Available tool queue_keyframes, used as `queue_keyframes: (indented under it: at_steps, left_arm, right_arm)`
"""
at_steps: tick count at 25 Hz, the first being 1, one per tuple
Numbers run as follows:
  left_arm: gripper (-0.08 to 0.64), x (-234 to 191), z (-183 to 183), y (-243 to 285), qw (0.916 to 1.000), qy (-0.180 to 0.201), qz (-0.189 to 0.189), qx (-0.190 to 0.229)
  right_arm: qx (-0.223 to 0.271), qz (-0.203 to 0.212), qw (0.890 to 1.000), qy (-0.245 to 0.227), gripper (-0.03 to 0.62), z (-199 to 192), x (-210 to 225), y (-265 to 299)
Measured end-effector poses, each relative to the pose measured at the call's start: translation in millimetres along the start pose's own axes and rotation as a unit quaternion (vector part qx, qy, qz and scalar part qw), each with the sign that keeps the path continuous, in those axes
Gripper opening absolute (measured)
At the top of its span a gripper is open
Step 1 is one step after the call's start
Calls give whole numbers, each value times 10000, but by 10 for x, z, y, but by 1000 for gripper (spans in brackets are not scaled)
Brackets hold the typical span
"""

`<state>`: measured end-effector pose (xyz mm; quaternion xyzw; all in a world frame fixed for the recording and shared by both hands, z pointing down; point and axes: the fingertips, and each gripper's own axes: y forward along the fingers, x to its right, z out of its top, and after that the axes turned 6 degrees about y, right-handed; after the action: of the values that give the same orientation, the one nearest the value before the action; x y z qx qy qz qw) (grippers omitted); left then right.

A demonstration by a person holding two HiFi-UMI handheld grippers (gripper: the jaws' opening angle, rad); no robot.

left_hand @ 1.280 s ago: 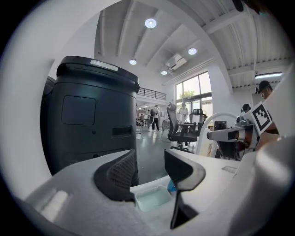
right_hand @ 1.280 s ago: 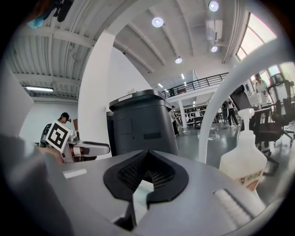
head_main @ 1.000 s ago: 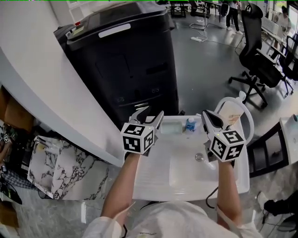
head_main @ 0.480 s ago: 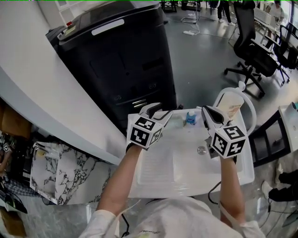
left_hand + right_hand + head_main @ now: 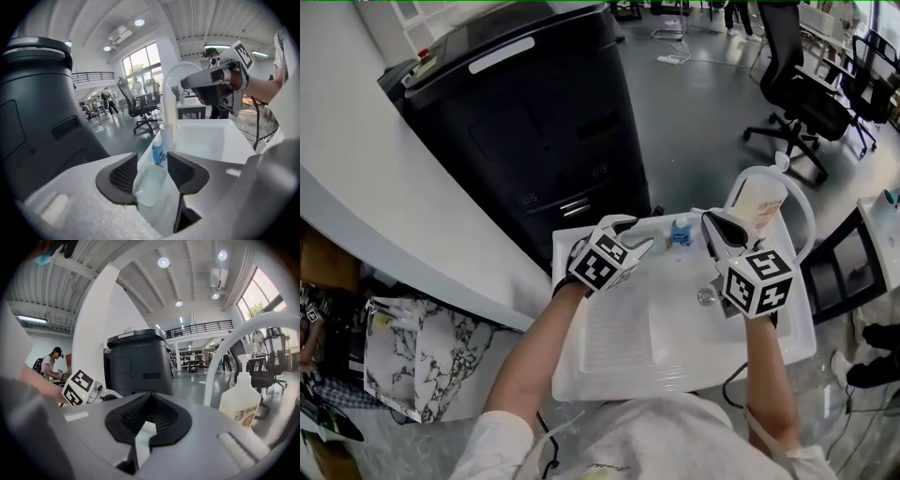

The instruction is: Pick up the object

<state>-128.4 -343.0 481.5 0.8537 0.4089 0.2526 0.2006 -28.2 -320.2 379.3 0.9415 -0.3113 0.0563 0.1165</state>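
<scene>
At the sink (image 5: 609,375) ledge, the left gripper's (image 5: 628,236) parted jaws should be centred astride the clear tray (image 5: 149,185) before closing — the right gripper's (image 5: 719,228) are clenched, empty.

White desk (image 5: 609,370) with a shallow sink basin moulded into its top. Along the back edge stand a clear tray (image 5: 149,183), a small blue bottle (image 5: 680,232) just beside it, and a pump bottle (image 5: 755,208) at the right corner.

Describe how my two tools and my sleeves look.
The left tool and right tool have pale grey bodies ending in black, ribbed, curved pads. Each carries a white cube printed with black square markers. The person wears a white short-sleeved top, leaving the forearms uncovered.
</scene>
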Motion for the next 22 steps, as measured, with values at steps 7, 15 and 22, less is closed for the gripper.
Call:
queue_keyframes:
  at_steps: [7,15,22]
  left_arm:
    - [207,174,-335,289,9953,518,-562,-594]
    - [206,324,-682,573,9848,809,-1076,-1098]
    - [204,419,-932,737,9748,1022,-1352,-1450]
  right_arm:
    - [-74,-87,9999,55,2,-81,50,-28]
    - [-163,-183,9997,43,2,-141,131,-39]
    - [-255,-244,9993,74,2,-229,196,-22]
